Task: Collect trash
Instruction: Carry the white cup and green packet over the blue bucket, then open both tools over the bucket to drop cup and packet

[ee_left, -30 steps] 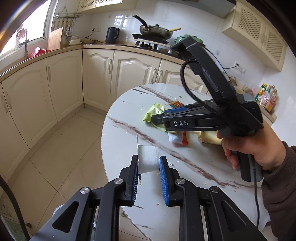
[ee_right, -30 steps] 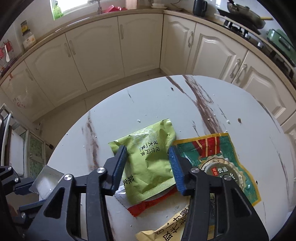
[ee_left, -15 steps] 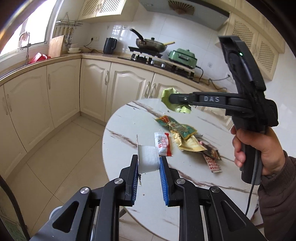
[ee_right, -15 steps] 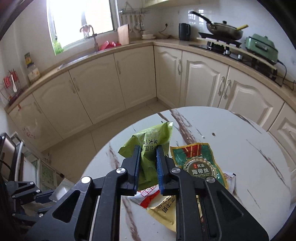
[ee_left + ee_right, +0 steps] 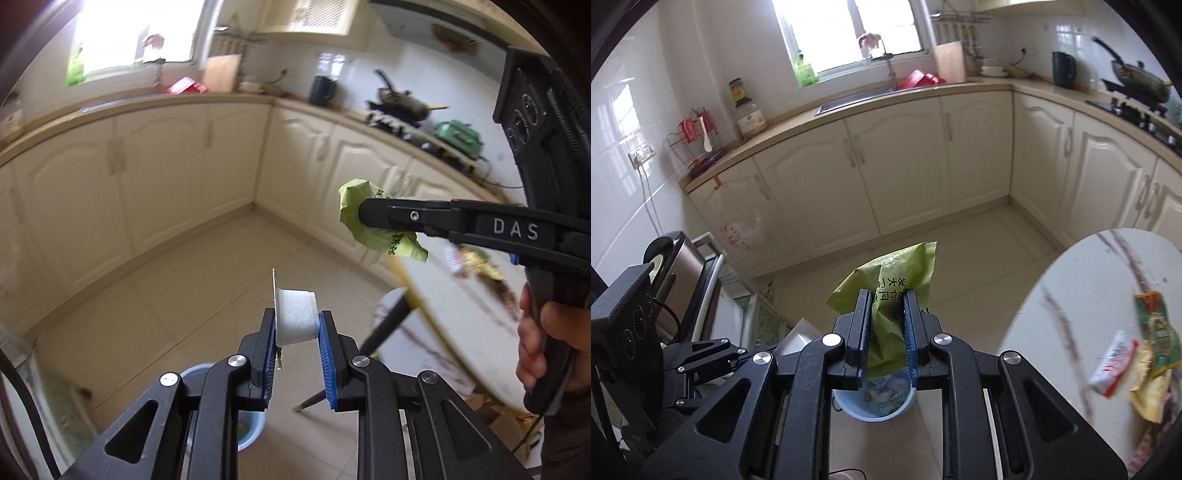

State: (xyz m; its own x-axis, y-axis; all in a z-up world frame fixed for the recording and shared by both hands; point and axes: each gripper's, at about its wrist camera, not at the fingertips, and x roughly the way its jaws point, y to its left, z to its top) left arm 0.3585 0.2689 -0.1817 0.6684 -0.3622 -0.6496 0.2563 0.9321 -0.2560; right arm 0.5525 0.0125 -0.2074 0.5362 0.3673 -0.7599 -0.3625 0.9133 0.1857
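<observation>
**Both grippers carry trash above the kitchen floor**

From the left wrist, we see our left gripper (image 5: 297, 345) pinching a small white cup (image 5: 296, 317) between its blue pads. The cup lies on its side, its long axis running across from pad to pad, with its peeled foil lid (image 5: 274, 295) standing upright against the left pad. Below it, partly hidden by the fingers, sits a blue bin (image 5: 251, 430) on the tiled floor. To the right, our right gripper (image 5: 364, 214) clamps a crumpled green packet (image 5: 380, 240) just off the edge of the round table (image 5: 454, 325).

From the right wrist, we see the green packet (image 5: 886, 291) squeezed between the pads, long axis upright, its top corner pointing up and away. The blue bin (image 5: 875, 400) stands directly beneath it. More wrappers (image 5: 1145, 350) lie on the table (image 5: 1082, 295) at right.
</observation>
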